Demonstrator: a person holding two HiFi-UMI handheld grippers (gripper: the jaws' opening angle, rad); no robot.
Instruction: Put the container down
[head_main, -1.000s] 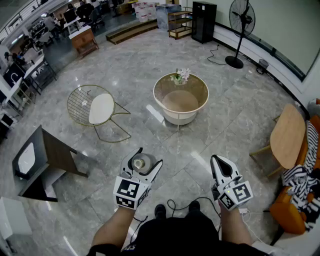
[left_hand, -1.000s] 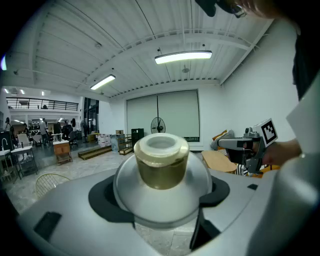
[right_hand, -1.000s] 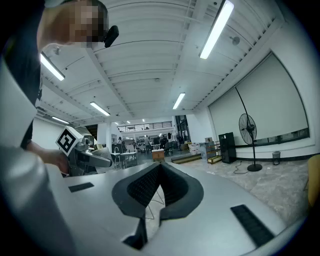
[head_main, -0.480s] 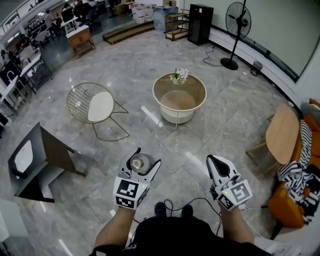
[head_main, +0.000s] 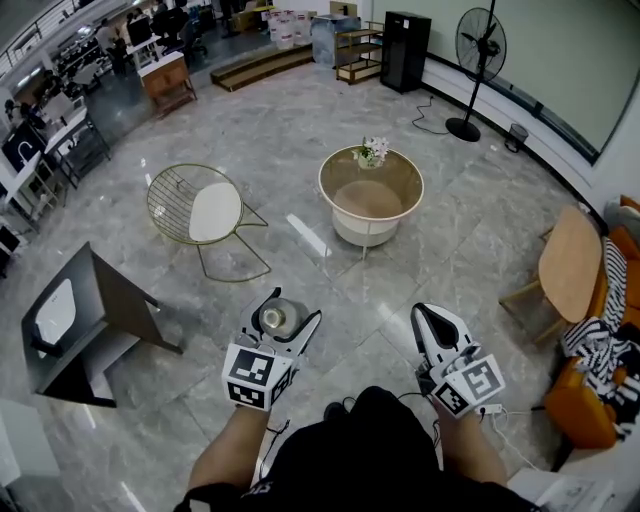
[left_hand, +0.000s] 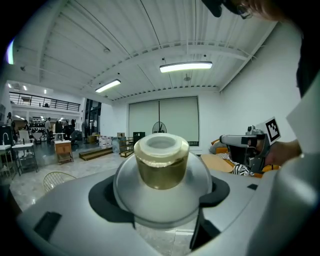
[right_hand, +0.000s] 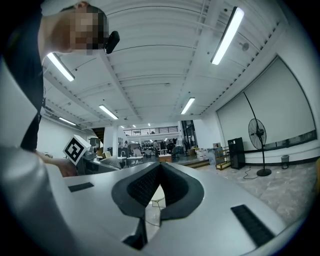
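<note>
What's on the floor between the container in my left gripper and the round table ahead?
Nothing. In the head view, only bare tiled floor lies between the container and the round table.

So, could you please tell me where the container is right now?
In the head view the container is low and left of centre, clamped in the left gripper above the marble floor, well short of the round table.

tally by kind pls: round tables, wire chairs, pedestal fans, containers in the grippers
round tables: 2 (glass-topped table, wooden table)
wire chair: 1
pedestal fan: 1
container: 1, in the left gripper
total: 5
</note>
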